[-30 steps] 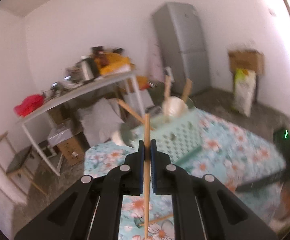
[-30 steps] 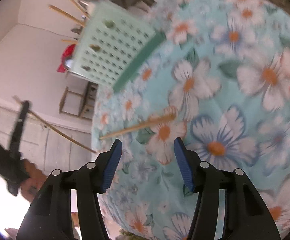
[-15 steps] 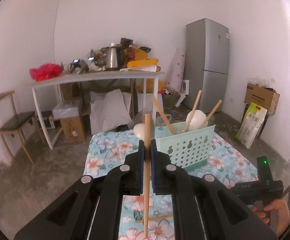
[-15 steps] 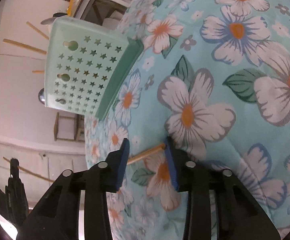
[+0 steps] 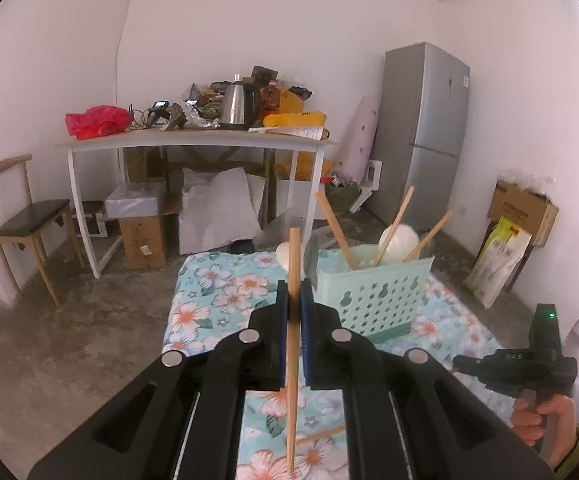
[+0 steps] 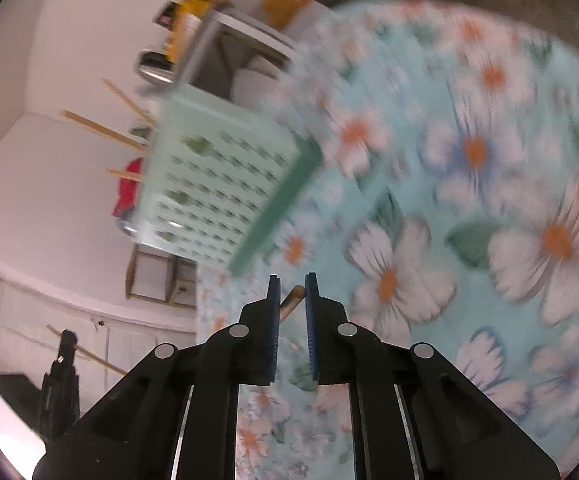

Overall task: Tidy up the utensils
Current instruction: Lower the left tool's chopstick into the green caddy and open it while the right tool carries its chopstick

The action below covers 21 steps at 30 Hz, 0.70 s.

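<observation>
Left wrist view: basket (image 5: 373,300) sits on the cloth-covered worktop (image 5: 217,300), right of centre, far from the camera. Several chopsticks (image 5: 393,224) and a round spoon (image 5: 399,242) stand tilted inside it. One chopstick (image 5: 292,344) stands upright in the near centre, between the left gripper (image 5: 294,320) jaws. Another chopstick (image 5: 321,435) lies flat on the worktop, near, just right of the upright one. Right gripper (image 5: 517,364) is at the near right edge, a hand (image 5: 541,420) below it. Behind the worktop: side table (image 5: 193,144) with a kettle (image 5: 238,104) on it. Chair (image 5: 17,220) far left, fridge (image 5: 425,132) far right.
</observation>
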Tool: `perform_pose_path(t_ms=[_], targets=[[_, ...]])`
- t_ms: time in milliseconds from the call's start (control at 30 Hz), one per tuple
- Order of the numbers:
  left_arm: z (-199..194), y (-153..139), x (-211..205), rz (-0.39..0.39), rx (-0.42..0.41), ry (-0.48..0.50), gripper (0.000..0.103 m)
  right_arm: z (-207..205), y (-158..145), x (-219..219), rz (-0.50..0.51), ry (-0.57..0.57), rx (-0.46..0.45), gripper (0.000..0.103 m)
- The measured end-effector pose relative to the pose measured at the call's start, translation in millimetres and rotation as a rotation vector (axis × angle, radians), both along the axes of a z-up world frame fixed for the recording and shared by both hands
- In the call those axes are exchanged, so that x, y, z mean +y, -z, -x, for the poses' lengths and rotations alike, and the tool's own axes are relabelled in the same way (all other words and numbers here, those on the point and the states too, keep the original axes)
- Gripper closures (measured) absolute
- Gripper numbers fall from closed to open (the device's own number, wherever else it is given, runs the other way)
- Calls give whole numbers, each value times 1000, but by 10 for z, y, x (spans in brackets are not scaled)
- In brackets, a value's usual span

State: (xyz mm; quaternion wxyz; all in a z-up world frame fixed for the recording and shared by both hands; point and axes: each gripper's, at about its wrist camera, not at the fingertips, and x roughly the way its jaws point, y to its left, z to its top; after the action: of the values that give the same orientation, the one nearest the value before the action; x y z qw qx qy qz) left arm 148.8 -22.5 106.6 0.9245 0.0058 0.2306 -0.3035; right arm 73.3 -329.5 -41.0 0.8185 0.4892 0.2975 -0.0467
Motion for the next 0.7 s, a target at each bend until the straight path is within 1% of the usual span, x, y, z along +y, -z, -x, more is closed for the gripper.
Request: perform_pose_path(t_ms=[67,133,233,300,433,467,567,667,700], targets=[[-44,-72,17,37,12,12,98,107,-190,-55,48,5,-43,96],[-103,-176,5,92,20,30,98,244,-384,-131,87,13,-92,97],[-204,-389,-69,172,9,60,98,440,-621,-229,129,32,-149,98],[-251,-574,-197,206,-35,72,98,561,-762,-242,175,51,-177,98],[-362,-913,-515,273,-124,100,98,718,-993,-254,225,78,-232,98],[-409,-967,-598,284,-137,103,98,787,-1044,-267,235,86,-248,98],[-615,-1071,-913,297,-175,83,98,811,-1064,-245,242,95,-268,98],[-818,-1060,-1166,297,-189,48,98,864,-1055,-266,240,99,-272,98],[-888,-1034,-1269,282,-193,38,98,873,-1047,-274,237,99,-274,98]])
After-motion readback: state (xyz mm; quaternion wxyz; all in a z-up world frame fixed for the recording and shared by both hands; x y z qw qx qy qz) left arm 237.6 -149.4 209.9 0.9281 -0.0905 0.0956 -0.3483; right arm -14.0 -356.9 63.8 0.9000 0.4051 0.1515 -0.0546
